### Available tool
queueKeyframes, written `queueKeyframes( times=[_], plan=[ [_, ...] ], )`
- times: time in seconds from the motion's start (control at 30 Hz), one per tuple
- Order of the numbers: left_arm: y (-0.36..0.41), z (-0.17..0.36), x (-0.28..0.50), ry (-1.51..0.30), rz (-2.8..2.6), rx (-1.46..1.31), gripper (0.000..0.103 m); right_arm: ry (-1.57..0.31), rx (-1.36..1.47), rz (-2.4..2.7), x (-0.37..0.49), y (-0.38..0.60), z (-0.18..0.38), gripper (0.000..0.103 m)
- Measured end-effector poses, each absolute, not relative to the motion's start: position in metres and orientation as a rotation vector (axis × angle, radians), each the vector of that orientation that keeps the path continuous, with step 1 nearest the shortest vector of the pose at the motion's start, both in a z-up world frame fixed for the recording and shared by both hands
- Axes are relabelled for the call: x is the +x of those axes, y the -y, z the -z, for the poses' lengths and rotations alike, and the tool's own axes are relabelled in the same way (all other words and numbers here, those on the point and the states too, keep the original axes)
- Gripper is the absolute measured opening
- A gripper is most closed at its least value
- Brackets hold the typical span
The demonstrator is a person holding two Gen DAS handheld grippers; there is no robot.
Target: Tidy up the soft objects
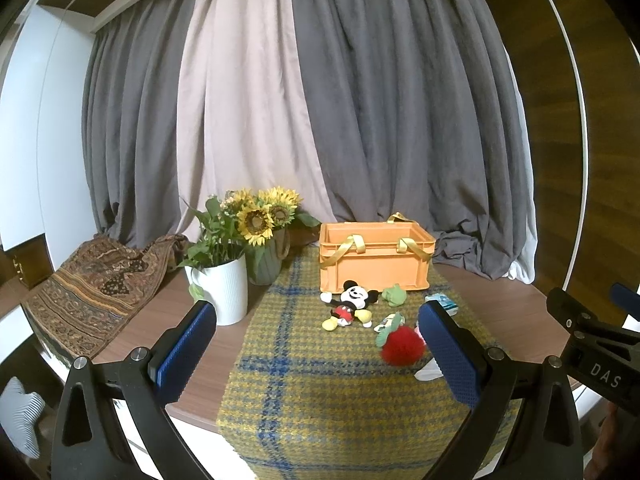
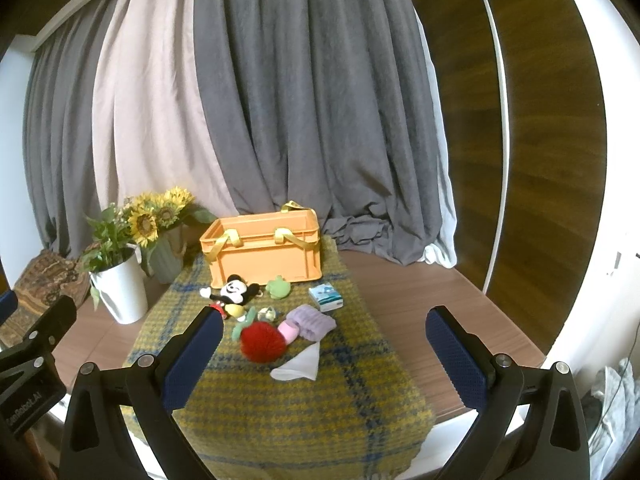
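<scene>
Nothing is picked up yet. Both tools hang back at the near edge of the surface [image 2: 400,292], the left tool [image 1: 320,356] and the right tool [image 2: 324,344] each spread wide and empty. The toys lie on the plaid cloth [image 2: 280,408] just in front of the orange crate [image 2: 264,256]. My guess: reach for the nearest, the fluffy red ball [image 2: 262,340], round and squashy, then lift it over the crate's rim.

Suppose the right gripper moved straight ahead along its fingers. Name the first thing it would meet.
Probably the red fuzzy ball, nearest in front of the open right gripper, with the white cloth close beside it. Both lie on the plaid cloth; depth is uncertain through the fisheye.
</scene>
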State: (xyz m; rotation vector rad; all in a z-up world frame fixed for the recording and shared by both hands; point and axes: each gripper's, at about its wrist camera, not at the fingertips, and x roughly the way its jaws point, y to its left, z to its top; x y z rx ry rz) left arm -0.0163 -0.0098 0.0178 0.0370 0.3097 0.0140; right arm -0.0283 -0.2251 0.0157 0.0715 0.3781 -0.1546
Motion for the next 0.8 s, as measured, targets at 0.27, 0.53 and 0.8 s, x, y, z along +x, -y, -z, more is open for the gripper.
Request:
queueKeyframes(
  times=[0.27,0.53,0.8],
  plan=[
    [0.0088,-0.0147,-0.0184,-0.306,-0.017,0.034,0.103,-0.377,0.07,0.152,-0.0282,0.2236,-0.0156,0.103],
    [0.012,-0.0165,-0.0172,-0.311,-0.016,0.034,0.103,-0.376,0.07,0.154,-0.0282,0.2231,-0.0166,0.103],
    [0.0079,-0.0158,-0.0193,-0.31,-0.011,0.026,0.103,-0.375,0.067,0.154,-0.0276,0.2218,-0.0181,0.103]
  ],
)
